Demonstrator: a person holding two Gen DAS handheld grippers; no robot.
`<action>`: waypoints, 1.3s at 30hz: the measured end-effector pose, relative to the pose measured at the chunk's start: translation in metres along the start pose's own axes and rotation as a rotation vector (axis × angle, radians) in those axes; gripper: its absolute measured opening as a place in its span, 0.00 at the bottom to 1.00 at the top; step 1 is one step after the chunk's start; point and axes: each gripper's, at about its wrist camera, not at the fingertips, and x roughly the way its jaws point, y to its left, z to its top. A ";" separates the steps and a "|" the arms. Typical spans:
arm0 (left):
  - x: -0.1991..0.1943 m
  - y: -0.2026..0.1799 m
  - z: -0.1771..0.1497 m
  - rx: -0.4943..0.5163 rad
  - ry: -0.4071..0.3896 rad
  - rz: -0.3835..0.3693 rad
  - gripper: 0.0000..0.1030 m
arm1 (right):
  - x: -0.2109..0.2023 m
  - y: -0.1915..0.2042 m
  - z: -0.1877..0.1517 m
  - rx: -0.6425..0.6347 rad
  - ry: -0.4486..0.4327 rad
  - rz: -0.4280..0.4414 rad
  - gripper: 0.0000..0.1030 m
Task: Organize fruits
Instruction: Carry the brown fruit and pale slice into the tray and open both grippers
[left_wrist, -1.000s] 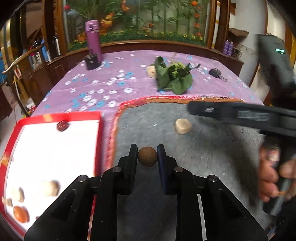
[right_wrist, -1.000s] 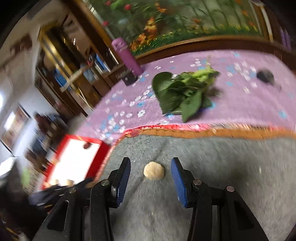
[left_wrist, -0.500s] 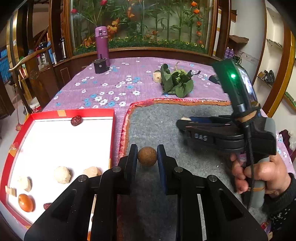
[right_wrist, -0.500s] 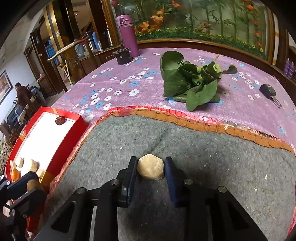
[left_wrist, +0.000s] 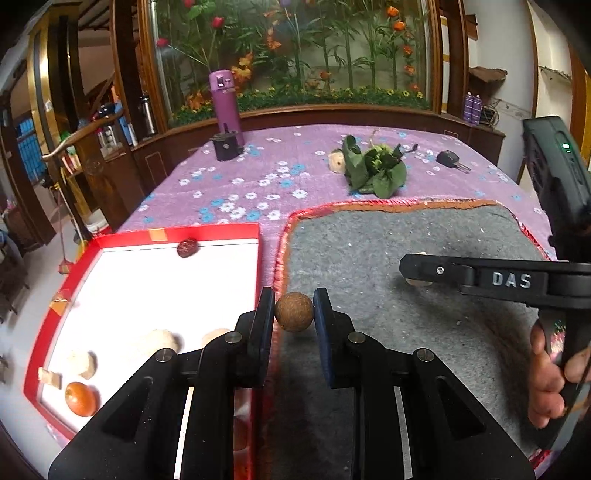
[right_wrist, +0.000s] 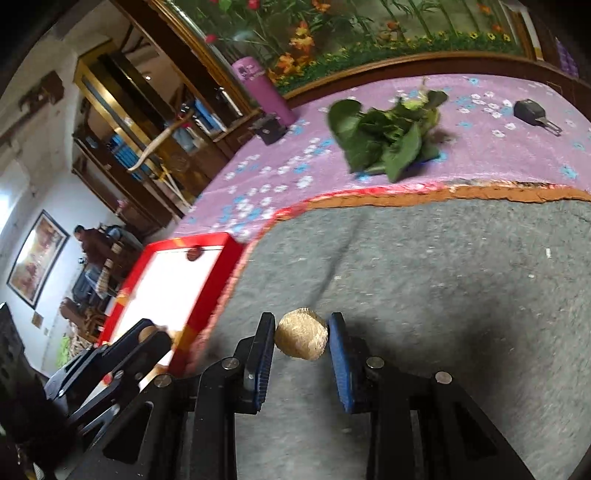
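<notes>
My left gripper (left_wrist: 294, 312) is shut on a round brown fruit (left_wrist: 294, 311) and holds it above the edge between the grey mat (left_wrist: 388, 258) and the red-rimmed white tray (left_wrist: 173, 232). The tray holds a dark red fruit (left_wrist: 187, 247), an orange fruit (left_wrist: 79, 398) and several pale pieces (left_wrist: 155, 341). My right gripper (right_wrist: 301, 334) is shut on a pale tan lumpy fruit (right_wrist: 301, 338), lifted over the grey mat (right_wrist: 443, 277). It shows from the side in the left wrist view (left_wrist: 417, 275). The tray (right_wrist: 199, 242) lies to its left.
A bunch of green leaves (left_wrist: 375, 170) with a pale piece (left_wrist: 337, 161) beside it lies on the purple flowered cloth (left_wrist: 258, 184). A purple bottle (left_wrist: 225, 105), a small black box (left_wrist: 226, 147) and a black key fob (left_wrist: 448, 159) stand farther back.
My right gripper closed on the pale fruit and lifted it off the mat, tilting left. My left gripper kept the brown fruit and moved up and left toward the tray.
</notes>
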 end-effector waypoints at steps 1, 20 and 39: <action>-0.002 0.003 0.000 -0.005 -0.005 0.006 0.20 | -0.001 0.004 -0.001 0.000 -0.009 0.017 0.28; -0.029 0.065 -0.016 -0.106 -0.062 0.097 0.20 | 0.011 0.089 -0.019 -0.094 -0.063 0.113 0.28; -0.043 0.112 -0.032 -0.176 -0.080 0.164 0.20 | 0.029 0.134 -0.031 -0.143 -0.055 0.133 0.28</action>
